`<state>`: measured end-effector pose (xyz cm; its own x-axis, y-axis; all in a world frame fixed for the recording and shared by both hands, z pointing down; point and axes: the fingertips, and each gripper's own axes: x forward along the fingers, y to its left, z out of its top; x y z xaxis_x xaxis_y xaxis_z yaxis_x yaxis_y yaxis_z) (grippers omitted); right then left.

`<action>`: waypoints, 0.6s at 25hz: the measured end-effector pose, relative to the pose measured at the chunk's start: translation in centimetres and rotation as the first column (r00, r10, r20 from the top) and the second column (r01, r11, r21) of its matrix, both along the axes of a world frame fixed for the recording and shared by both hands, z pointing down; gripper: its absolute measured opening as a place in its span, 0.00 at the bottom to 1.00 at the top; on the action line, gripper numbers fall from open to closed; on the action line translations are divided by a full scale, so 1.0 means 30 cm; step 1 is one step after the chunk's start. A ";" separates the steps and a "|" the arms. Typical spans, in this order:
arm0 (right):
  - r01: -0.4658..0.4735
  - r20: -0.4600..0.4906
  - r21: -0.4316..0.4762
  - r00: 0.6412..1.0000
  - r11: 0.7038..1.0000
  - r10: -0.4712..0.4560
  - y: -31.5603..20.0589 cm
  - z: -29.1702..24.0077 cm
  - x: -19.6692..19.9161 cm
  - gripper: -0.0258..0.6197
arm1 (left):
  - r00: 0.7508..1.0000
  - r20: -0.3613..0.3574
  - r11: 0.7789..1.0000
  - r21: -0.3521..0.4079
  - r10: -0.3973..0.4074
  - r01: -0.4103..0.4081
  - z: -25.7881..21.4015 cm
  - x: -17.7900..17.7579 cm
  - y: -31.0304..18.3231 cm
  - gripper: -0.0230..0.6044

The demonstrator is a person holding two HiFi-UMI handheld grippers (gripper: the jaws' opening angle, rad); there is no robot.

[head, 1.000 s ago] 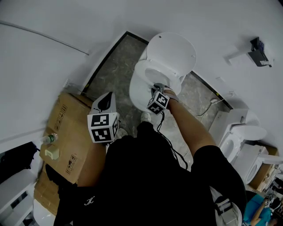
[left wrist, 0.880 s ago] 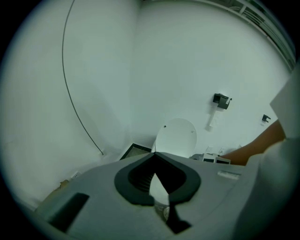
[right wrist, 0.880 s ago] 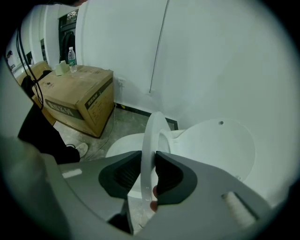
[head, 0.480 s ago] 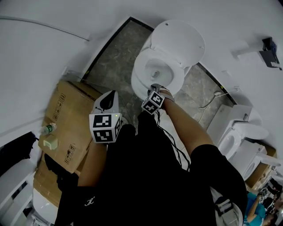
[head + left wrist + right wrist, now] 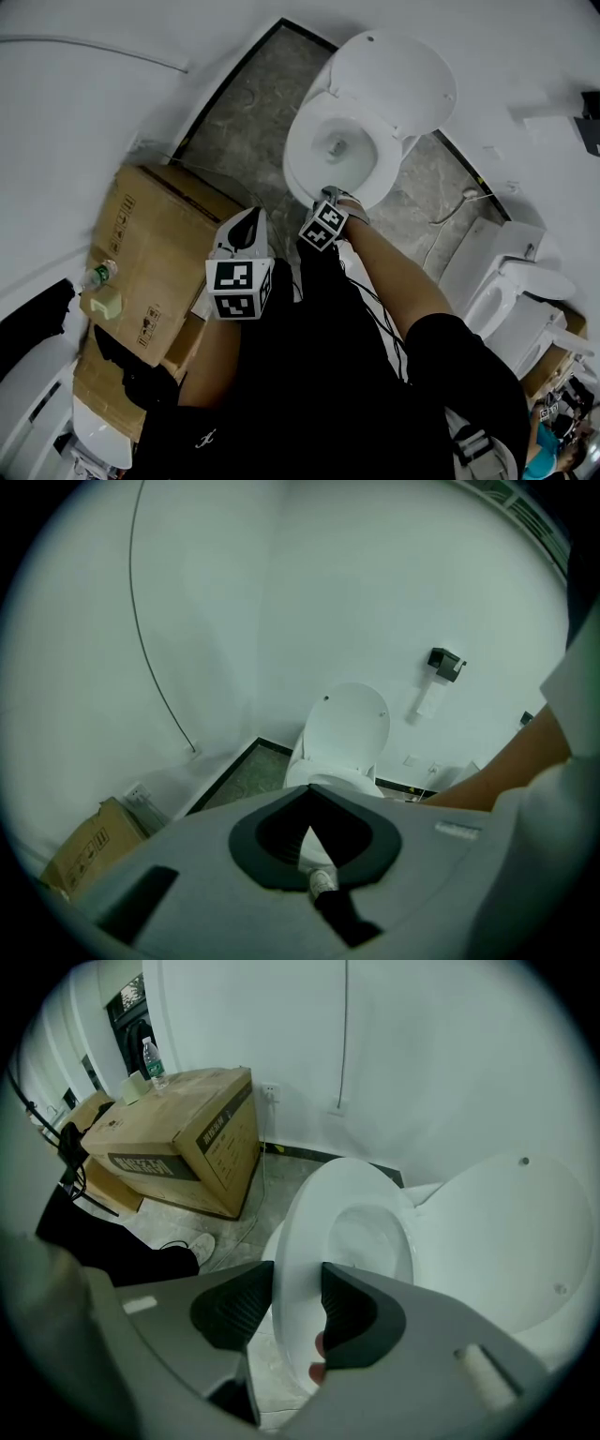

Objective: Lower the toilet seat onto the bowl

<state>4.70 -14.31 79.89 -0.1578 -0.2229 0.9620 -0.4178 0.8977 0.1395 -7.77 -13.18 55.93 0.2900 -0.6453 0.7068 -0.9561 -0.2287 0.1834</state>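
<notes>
**Right gripper** (image 5: 329,196) (image 5: 298,1305): grey two-jaw tongs with a black-and-white marker cube. The dark pads are closed on the front edge of the white oval plastic toilet seat (image 5: 305,156) (image 5: 302,1206), one pad on each face of the rim. It is held at the end of the person's bare right forearm (image 5: 394,272).

**Left gripper** (image 5: 247,217) (image 5: 309,786): same make. The jaws are closed tip to tip with nothing between them. It is held back near the person's body, well apart from the toilet and pointing toward it.

**Toilet seat**: a ring low over the white ceramic bowl (image 5: 266,1241), with its front edge in the right pads. Whether it rests fully on the bowl cannot be told.

**White rounded toilet lid** (image 5: 398,80) (image 5: 348,726) (image 5: 511,1241): raised behind the seat and leaning toward the white wall.

**Brown cardboard box** (image 5: 155,248) (image 5: 183,1133): on the grey marbled floor (image 5: 242,122), to the left of the toilet.

**Clear plastic bottle** (image 5: 99,275) (image 5: 150,1056): upright on the box's far end, beside a small pale block.

**Second white toilet** (image 5: 525,281): at the right edge of the head view.

**Dark wall-mounted holder** (image 5: 446,664): on the wall to the right of the lid.
</notes>
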 end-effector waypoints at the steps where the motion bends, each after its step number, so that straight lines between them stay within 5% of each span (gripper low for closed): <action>1: 0.000 -0.001 -0.009 1.000 1.000 0.000 0.008 0.019 -0.004 0.31 | 1.000 -0.004 1.000 -0.011 -0.005 0.005 0.023 -0.002 0.003 0.05; 15: -0.023 -0.013 -0.094 1.000 0.995 0.022 0.081 0.315 -0.039 0.34 | 1.000 -0.015 0.997 -0.073 0.021 -0.022 0.249 -0.030 -0.029 0.05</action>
<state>3.53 -11.87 89.35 -0.1426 -0.1344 0.9806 -0.4368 0.8976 0.0595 -8.66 -14.04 63.40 0.3132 -0.5859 0.7474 -0.9484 -0.2347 0.2134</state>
